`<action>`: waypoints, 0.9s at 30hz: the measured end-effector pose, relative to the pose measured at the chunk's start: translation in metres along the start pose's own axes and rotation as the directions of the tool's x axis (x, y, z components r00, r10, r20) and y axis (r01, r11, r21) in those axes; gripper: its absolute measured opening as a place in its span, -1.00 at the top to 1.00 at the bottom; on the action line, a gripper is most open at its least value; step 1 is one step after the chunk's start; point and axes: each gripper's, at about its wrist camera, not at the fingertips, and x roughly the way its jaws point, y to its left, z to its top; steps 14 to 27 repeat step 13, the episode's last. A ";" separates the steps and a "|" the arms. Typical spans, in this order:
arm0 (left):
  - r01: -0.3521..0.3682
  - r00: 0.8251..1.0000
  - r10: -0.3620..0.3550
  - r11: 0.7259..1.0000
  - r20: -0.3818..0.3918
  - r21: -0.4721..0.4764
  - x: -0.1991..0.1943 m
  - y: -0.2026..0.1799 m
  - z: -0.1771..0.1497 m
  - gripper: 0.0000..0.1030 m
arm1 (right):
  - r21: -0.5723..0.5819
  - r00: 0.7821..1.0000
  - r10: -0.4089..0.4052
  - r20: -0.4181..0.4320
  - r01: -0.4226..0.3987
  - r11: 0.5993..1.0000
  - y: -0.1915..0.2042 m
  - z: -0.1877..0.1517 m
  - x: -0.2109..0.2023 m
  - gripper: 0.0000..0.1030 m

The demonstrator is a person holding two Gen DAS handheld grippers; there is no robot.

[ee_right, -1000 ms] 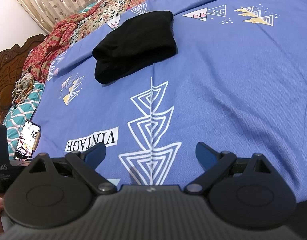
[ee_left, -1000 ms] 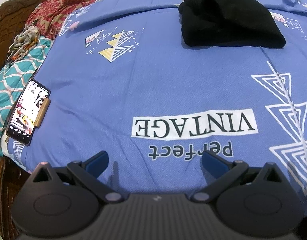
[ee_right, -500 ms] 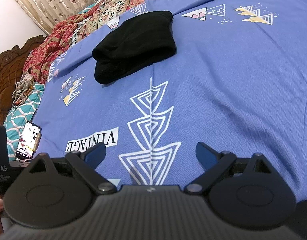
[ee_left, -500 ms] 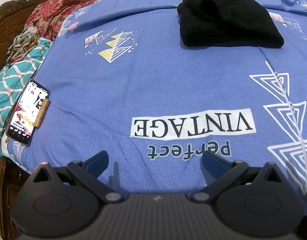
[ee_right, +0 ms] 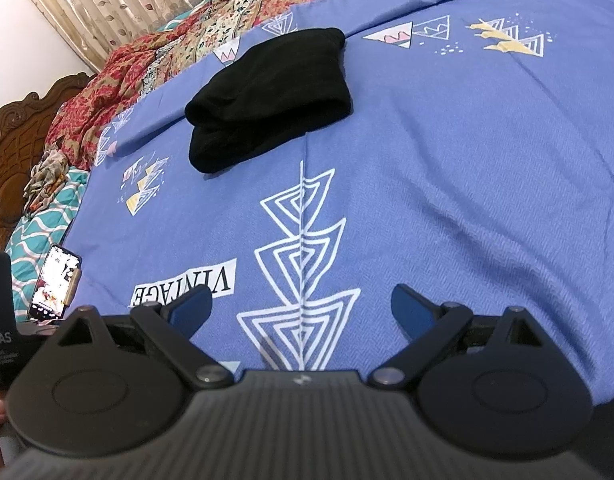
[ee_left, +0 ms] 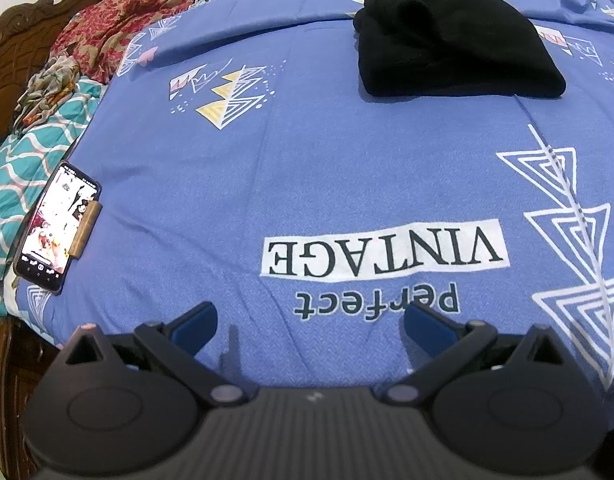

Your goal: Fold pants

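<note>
- Your left gripper [ee_left: 309,326]: jaws spread wide, nothing between them, low in frame over the blue bedsheet [ee_left: 307,168].
- Your right gripper [ee_right: 301,312]: same, spread and empty.
- Black pants [ee_left: 447,56] lie bundled upper right of the left view, well apart from both grippers.
- Phone [ee_left: 57,226] at left edge.

Low bedside views (shared pants [ee_left: 447,40])

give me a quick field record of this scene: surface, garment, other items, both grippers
surface: blue printed bedsheet with white triangle motifs
garment: black pants, folded into a compact bundle, lying far from both grippers
other items: lit smartphone at the sheet's left edge
left gripper: open, empty, over the sheet
right gripper: open, empty, over the sheet
</note>
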 end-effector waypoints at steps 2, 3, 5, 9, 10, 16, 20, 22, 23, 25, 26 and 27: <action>0.001 1.000 -0.001 1.000 0.001 0.002 -0.001 0.001 0.000 -1.00 | 0.001 1.000 0.000 0.000 0.000 1.000 0.000 0.000 0.001 -0.90; 0.002 1.000 -0.002 1.000 0.001 0.002 -0.001 0.001 0.000 -1.00 | 0.002 1.000 0.000 -0.001 0.000 1.000 0.000 0.000 0.001 -0.90; 0.010 1.000 -0.010 1.000 0.002 0.006 -0.001 0.002 -0.001 -1.00 | 0.004 1.000 -0.001 -0.002 0.001 1.000 0.000 0.000 0.002 -0.90; 0.027 1.000 -0.027 0.999 0.009 0.021 -0.001 0.000 -0.002 -0.99 | 0.004 1.000 -0.001 -0.002 0.001 1.000 0.000 -0.001 0.002 -0.90; 0.029 1.000 -0.029 0.999 0.011 0.021 -0.001 0.000 -0.003 -1.00 | 0.004 1.000 0.000 -0.002 0.000 1.000 0.000 -0.001 0.002 -0.90; 0.025 1.000 -0.025 0.999 0.016 0.023 -0.002 0.000 -0.002 -1.00 | 0.002 1.000 -0.003 0.002 0.003 1.000 0.001 -0.001 0.001 -0.90; 0.025 1.000 -0.025 0.999 0.016 0.023 -0.002 0.000 -0.002 -1.00 | 0.002 1.000 -0.003 0.002 0.003 1.000 0.001 -0.001 0.001 -0.90; 0.025 1.000 -0.025 0.999 0.016 0.023 -0.002 0.000 -0.002 -1.00 | 0.002 1.000 -0.003 0.002 0.003 1.000 0.001 -0.001 0.001 -0.90; 0.025 1.000 -0.025 0.999 0.016 0.023 -0.002 0.000 -0.002 -1.00 | 0.002 1.000 -0.003 0.002 0.003 1.000 0.001 -0.001 0.001 -0.90; 0.025 1.000 -0.025 0.999 0.016 0.023 -0.002 0.000 -0.002 -1.00 | 0.002 1.000 -0.003 0.002 0.003 1.000 0.001 -0.001 0.001 -0.90; 0.025 1.000 -0.025 0.999 0.016 0.023 -0.002 0.000 -0.002 -1.00 | 0.002 1.000 -0.003 0.002 0.003 1.000 0.001 -0.001 0.001 -0.90; 0.025 1.000 -0.025 0.999 0.016 0.023 -0.002 0.000 -0.002 -1.00 | 0.002 1.000 -0.003 0.002 0.003 1.000 0.001 -0.001 0.001 -0.90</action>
